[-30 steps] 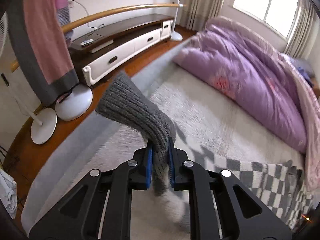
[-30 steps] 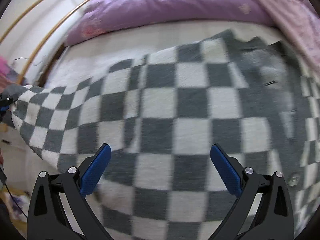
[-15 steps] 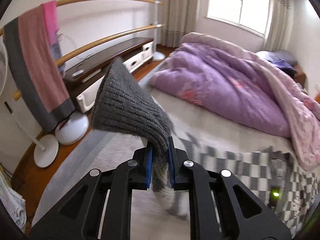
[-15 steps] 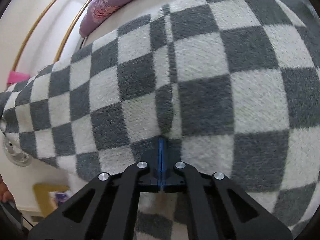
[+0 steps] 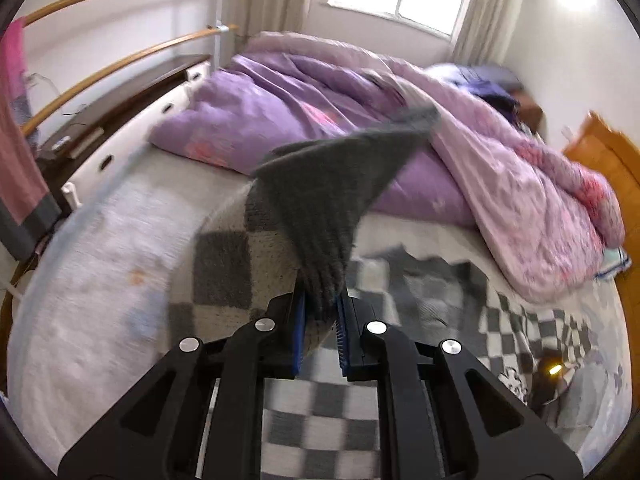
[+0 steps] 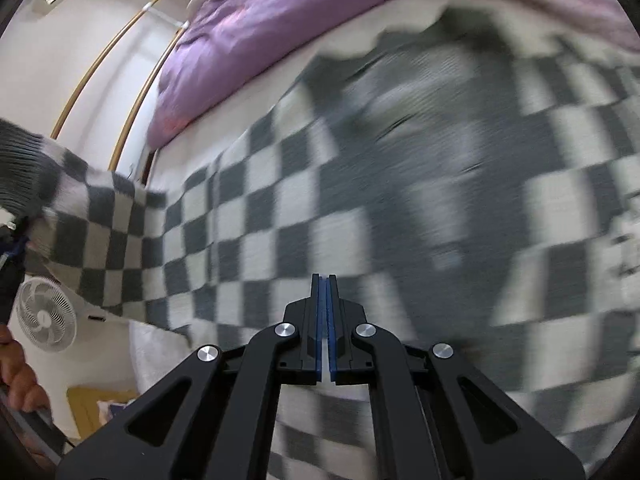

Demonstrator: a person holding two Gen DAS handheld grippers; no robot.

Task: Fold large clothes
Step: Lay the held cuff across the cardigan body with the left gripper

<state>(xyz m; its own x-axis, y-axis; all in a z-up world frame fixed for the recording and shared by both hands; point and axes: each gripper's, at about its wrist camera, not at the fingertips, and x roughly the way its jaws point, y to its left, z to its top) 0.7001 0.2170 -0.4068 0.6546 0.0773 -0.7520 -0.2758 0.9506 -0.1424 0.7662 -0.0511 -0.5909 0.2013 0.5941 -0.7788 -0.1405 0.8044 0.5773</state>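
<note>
Swung toward two o'clock, my left fingers [image 5: 320, 312] stay clamped on the grey ribbed cuff [image 5: 320, 216] of the soft, floppy grey-and-white checked knit sweater [image 6: 360, 208], which lies spread over the bed [image 5: 100, 280]. Right fingers [image 6: 324, 320], having just snapped closed, pinch nothing visible; hems grip best.

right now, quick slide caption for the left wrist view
Left gripper clamps the grey ribbed cuff of a checkered sweater over the bed.

Purple duvet [image 5: 320, 120] walls off my far side; lifted checkered sweater [image 6: 280, 220] covers the bed [image 5: 100, 280] ahead. Bare sheet left is passable; fan [image 6: 46, 316] stands past the bed edge.
</note>
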